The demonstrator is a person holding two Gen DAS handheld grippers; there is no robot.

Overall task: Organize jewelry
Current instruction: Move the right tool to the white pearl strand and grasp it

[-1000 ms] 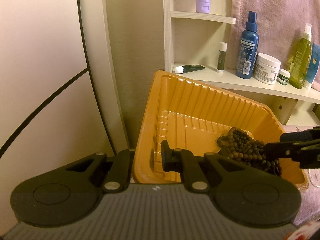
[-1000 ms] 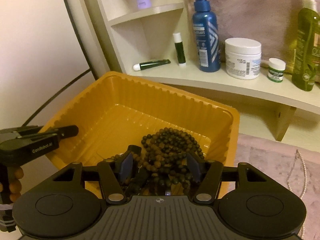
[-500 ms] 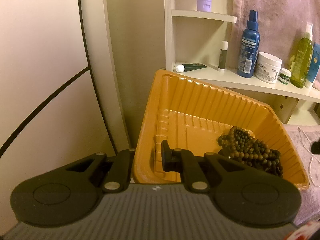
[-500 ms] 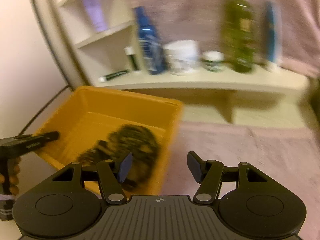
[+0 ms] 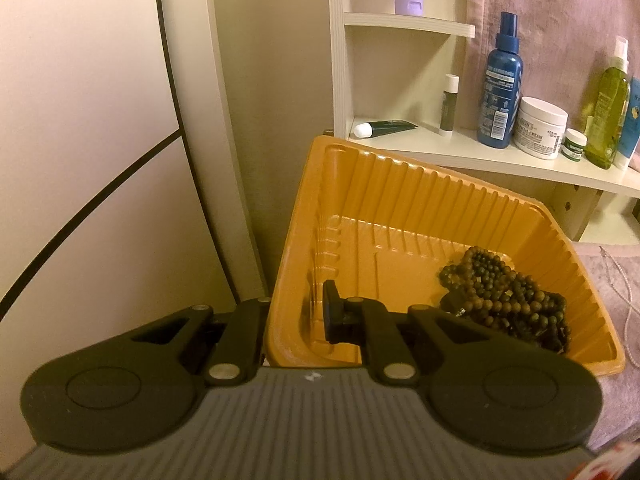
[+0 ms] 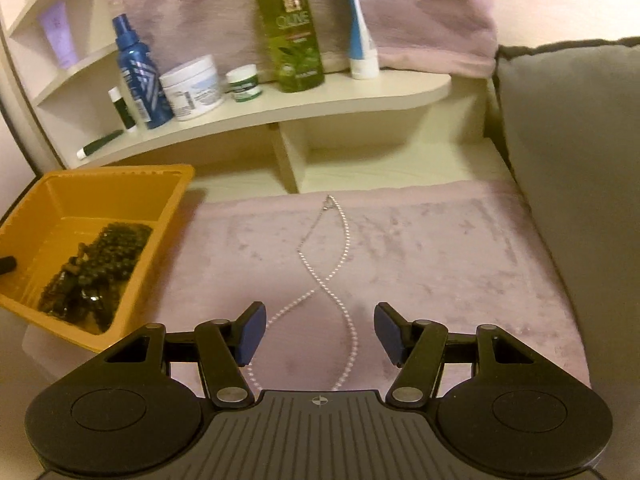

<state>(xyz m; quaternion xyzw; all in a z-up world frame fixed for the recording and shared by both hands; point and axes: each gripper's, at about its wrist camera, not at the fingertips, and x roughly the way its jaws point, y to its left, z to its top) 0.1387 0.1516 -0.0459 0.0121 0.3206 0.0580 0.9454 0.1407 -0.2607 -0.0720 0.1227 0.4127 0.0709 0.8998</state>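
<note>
My left gripper [image 5: 296,312] is shut on the left wall of an orange plastic tray [image 5: 400,196], one finger outside and one inside. A dark bead necklace [image 5: 508,296] lies heaped in the tray's right corner. In the right wrist view the tray [image 6: 120,170] sits at the left, holding the beads [image 6: 96,264]. A pearl necklace [image 6: 324,280] lies in a crossed loop on the pink cloth [image 6: 440,248]. My right gripper [image 6: 320,332] stands open just above its near end, nothing between the blue pads. A tip of the left gripper's fingers [image 6: 6,266] shows at the left edge.
A cream shelf [image 6: 320,100] behind holds a blue spray bottle [image 6: 138,76], a white jar [image 6: 192,88], a small green-lidded pot [image 6: 243,83], a green bottle [image 6: 290,28] and tubes. A grey cushion [image 6: 580,140] borders the cloth on the right. A pale wall stands left of the tray.
My right gripper has swung right, from over the tray and the dark beads to over the pearl necklace on the cloth, jaws still open. The left gripper and tray have not moved.
</note>
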